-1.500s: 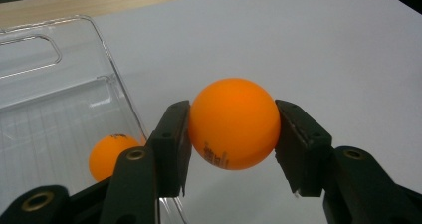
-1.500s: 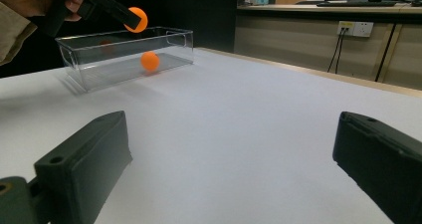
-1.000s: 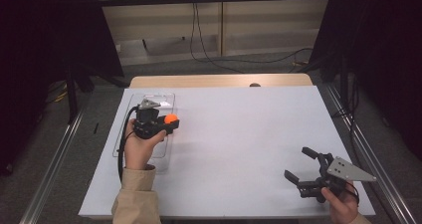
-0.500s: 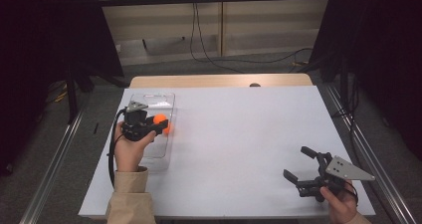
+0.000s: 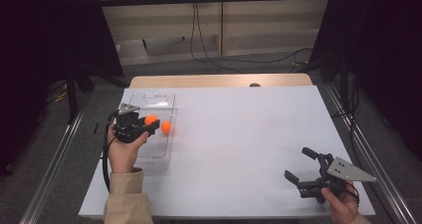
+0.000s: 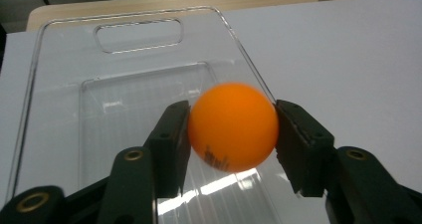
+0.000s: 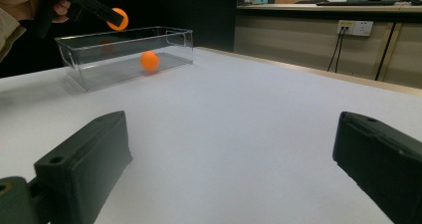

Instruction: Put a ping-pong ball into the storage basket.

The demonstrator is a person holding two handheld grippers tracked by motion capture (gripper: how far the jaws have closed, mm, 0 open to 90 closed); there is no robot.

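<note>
Left gripper (image 6: 233,134) clamps a glossy orange ball (image 6: 232,126) with dark print over the clear tray (image 6: 64,30)

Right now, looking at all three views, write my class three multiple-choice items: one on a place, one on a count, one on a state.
1. Where does the loose orange ball lie?
A. On the bare white table
B. Inside the clear box
C. On the floor

2. How many orange balls are there?
A. One
B. Two
C. Four

3. How does the right tool stand?
A. Open and empty
B. Shut on a ball
C. Shut on the box's rim

Answers:
1 B: the loose orange ball sits on the floor of the clear box.
2 B: besides that one, a held ball is pinched in the left tool above the box.
3 A: the right tool has its jaws wide apart with nothing but table between them.
</note>
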